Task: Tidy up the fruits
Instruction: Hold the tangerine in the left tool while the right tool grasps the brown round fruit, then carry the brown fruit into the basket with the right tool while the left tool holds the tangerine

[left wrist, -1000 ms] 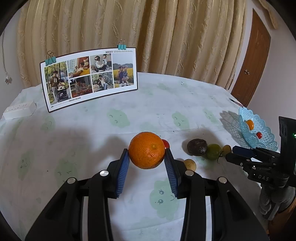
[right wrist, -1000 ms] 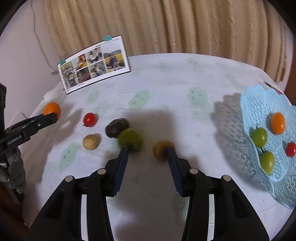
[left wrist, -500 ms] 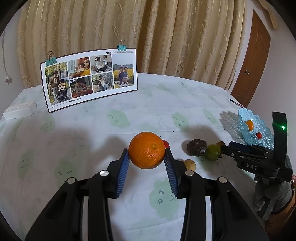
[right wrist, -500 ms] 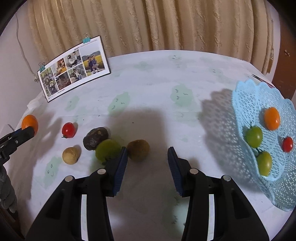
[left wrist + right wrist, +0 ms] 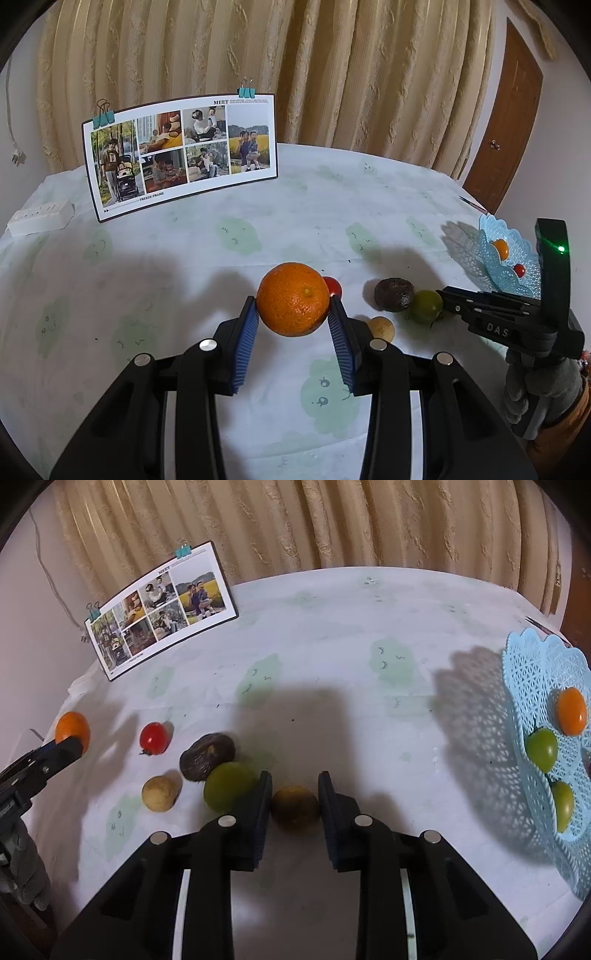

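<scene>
Now we have two fruits in hand at once, and the blue lattice basket [image 5: 532, 672] at the table's right end serves as our landmark. Our right tool [image 5: 295, 794] has just been closing its jaws, and the small brownish-yellow fruit [image 5: 295, 806] sits between them with both pads pressed to its sides; it looks to be resting on the table [image 5: 332, 646], well to the left of the basket. Just beyond it, further from the basket, lie a green fruit [image 5: 229, 790] that touches the outer face of the tool's left finger, a dark wrinkled fruit [image 5: 207, 755], a pale round one [image 5: 159, 793] and a small red tomato [image 5: 154, 738]. Farthest from the basket, our left tool [image 5: 293, 317] is clenched on a large orange [image 5: 293, 298], gripping it across its widest part. The basket already holds an orange fruit [image 5: 571, 710] and two green ones [image 5: 542, 748]. We judge the small fruit to be light and fairly firm, with a smooth rounded skin that could squirt out of the pads if pinched off-centre, so we want the hold across its middle and no tighter than needed. The orange is likely heavier, its dimpled rind giving good purchase. The green neighbour may roll when we lift.
</scene>
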A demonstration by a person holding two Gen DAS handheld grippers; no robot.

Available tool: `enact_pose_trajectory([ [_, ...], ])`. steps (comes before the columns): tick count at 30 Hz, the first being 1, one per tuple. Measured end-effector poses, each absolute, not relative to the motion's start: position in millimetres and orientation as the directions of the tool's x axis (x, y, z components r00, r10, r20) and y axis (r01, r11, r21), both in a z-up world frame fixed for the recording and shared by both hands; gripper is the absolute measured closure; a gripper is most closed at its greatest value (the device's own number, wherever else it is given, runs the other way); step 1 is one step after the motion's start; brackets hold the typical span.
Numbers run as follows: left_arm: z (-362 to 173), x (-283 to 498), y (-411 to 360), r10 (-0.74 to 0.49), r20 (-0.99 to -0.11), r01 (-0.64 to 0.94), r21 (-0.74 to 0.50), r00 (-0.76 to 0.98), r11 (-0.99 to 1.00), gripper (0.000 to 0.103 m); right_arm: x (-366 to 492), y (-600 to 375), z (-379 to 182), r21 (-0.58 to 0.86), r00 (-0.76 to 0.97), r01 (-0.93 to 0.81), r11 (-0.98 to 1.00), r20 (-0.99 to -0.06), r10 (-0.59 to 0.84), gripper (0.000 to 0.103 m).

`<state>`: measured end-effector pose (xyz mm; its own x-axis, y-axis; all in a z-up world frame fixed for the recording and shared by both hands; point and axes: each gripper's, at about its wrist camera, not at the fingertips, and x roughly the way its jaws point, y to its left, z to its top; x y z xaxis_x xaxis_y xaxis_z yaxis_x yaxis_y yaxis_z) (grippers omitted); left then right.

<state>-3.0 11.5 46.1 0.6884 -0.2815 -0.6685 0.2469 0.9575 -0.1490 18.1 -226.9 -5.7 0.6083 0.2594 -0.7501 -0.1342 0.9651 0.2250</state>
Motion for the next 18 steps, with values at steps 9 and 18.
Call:
enact_pose_trajectory([
  [9, 44.5, -3.3, 11.0, -0.287, -0.667, 0.253, -0.151, 0.688, 0.956, 0.064, -23.7, -257.1, 33.3, 0.236, 0.734, -0.027, 0.971, -0.654, 0.180, 0.076],
  [18, 42.0, -3.5, 8.4, -0.288, -0.669, 0.260, -0.145, 0.686, 0.955, 0.064, -59.7, -311.7, 58.3, 0.254, 0.803, 0.125, 0.959, -0.594, 0.052, 0.076],
])
